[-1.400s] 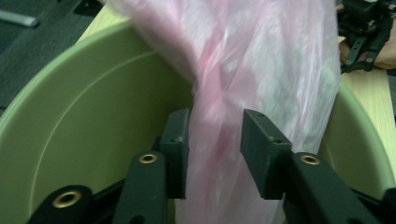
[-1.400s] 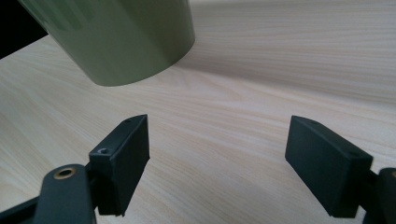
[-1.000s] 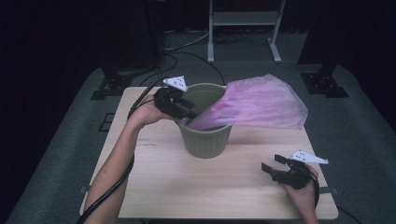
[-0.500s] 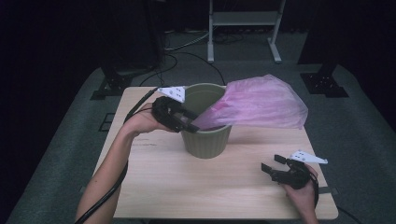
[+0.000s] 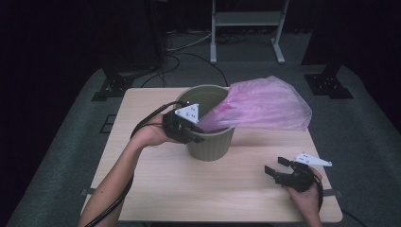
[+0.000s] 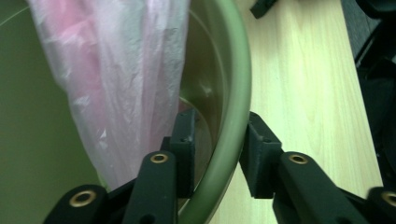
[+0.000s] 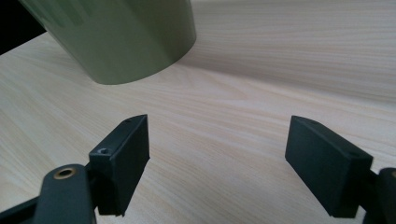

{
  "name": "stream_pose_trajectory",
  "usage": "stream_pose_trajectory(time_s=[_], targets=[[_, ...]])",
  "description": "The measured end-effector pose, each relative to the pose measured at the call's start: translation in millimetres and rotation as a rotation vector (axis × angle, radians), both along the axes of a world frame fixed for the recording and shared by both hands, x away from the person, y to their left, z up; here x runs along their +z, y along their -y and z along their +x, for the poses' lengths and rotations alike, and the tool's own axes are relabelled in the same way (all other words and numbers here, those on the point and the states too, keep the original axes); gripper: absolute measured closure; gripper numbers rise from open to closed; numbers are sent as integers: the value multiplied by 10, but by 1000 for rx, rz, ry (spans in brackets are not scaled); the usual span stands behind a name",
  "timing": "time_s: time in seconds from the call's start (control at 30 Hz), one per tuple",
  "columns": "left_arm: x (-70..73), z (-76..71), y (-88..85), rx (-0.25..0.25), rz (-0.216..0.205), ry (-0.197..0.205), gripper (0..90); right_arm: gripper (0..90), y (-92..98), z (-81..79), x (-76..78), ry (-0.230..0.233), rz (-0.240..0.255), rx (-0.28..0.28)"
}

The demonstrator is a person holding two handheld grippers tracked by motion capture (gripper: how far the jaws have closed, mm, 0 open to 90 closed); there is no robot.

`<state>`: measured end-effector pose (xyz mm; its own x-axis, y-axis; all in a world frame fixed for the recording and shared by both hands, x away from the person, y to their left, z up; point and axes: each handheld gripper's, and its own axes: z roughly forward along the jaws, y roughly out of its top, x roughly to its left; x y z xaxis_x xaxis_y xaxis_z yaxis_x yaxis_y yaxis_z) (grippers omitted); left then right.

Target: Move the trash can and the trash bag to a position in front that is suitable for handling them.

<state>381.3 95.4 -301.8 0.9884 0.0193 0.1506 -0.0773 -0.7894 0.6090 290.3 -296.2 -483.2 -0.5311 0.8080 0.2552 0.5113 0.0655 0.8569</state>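
Left gripper [image 6: 217,154] straddles the rim of the green bin [image 5: 211,142]: one jaw inside the wall, the other outside against the table side. Its jaws have just been closing, with the rim between them; the inner pad looks near the wall, the outer one just beside it, and a firm pinch is not yet plain, so I read it as not clamped. The pink plastic bag [image 5: 265,104] hangs into the bin just beside the inner jaw and billows out over the far rim, away from this gripper. Judgement: the step is to seize the rim and steady the bin. To do it well, keep the inner jaw clear of the bag film so only the wall is caught, seat the pads square and deeper on the rim, then close fully. Right gripper [image 5: 276,168] rests on the wooden table [image 5: 156,194], jaws wide apart and empty, the bin well ahead of it.
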Motion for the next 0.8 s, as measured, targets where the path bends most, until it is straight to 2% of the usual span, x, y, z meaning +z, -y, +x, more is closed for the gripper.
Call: stream_pose_trajectory(time_s=[0.13, 0.2, 0.27, 0.3, 0.4, 0.63, 0.8], targets=[[22, -76, 60, -20, 26, 30, 733, 209, -5, 0, -1, 1, 4, -1], [23, -108, 81, -40, 24, 43, 756, 209, -10, 1, -2, 1, 5, 1], [17, -128, 93, -59, -10, 22, 791, 209, -15, -2, -1, 3, 3, 3], [20, -140, 100, -49, -4, 38, 796, 209, -17, -6, 2, 2, 3, 3], [5, -159, 103, -49, 2, 34, 797, 210, -21, -12, 9, 3, 7, 3], [5, -218, 121, -78, 3, 27, 798, 209, -31, -6, 7, 3, 9, 7], [5, -296, 144, -116, 3, 24, 797, 210, -39, -14, 17, 5, 10, 11]])
